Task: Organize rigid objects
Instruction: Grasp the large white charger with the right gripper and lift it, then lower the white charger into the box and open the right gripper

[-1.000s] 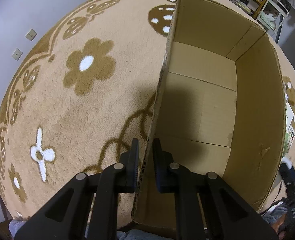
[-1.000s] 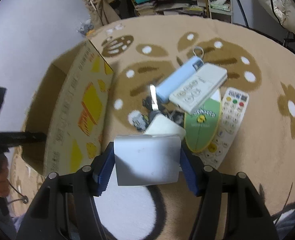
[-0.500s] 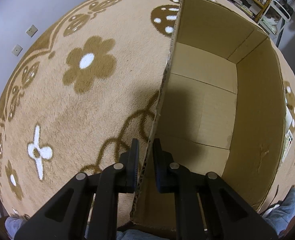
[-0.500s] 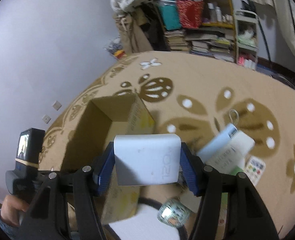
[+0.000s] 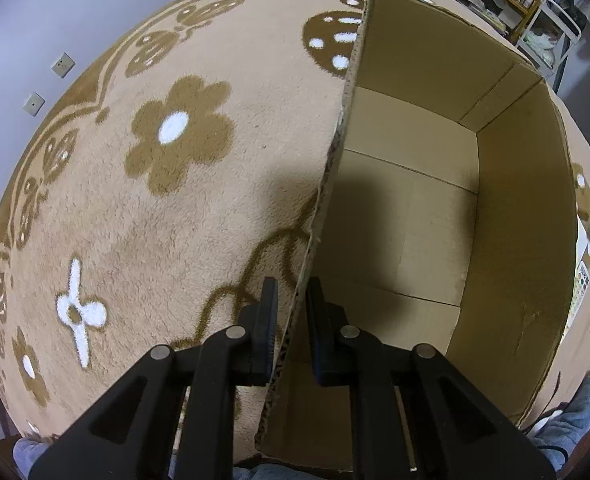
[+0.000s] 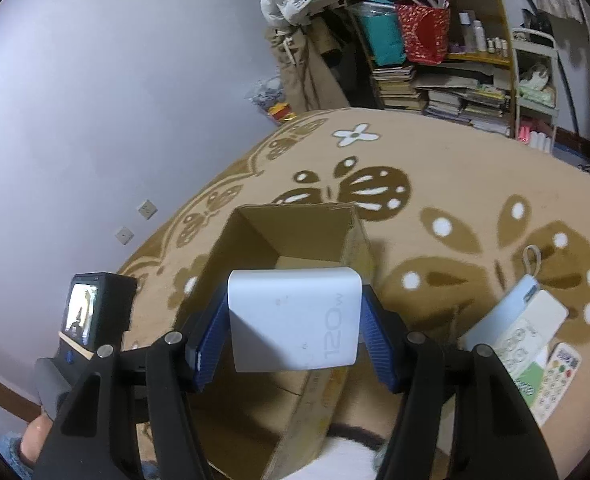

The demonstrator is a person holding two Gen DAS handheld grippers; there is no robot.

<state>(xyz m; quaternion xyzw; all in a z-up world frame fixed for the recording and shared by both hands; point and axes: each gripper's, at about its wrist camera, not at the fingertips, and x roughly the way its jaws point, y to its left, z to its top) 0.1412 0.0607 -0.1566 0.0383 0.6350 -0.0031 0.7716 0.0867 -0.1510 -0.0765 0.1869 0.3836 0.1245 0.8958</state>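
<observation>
On the beige carpet with brown flower and butterfly patterns (image 5: 199,216) stands the open brown cardboard box (image 5: 527,240), and your left gripper (image 5: 291,320) is closed on its near wall: one black finger is outside, the other inside, with the corrugated edge between them. Only this left wrist view lets you look down to the bare bottom of the box.

The right wrist view shows what the left one does not. Your right gripper (image 6: 293,320) clamps a white rectangular charger block with grey "120w" print (image 6: 295,320) between its blue ribbed pads (image 6: 211,332), and the block hangs in the air in front of the box opening (image 6: 267,248). At the left of that view you see your other handheld device with a small lit screen (image 6: 81,312) and a part of your hand under it.

To the right of the box, on the carpet, lie a light blue flat power bank with a loop strap (image 6: 511,300), a white flat remote with round buttons (image 6: 531,328) just beside it, and a white remote with coloured buttons (image 6: 557,380) on a green and white card (image 6: 533,388). The charger block and the black gripper arms hide the near part of the box. Behind, by the wall, is a wooden shelf full of books and bags (image 6: 435,60).
</observation>
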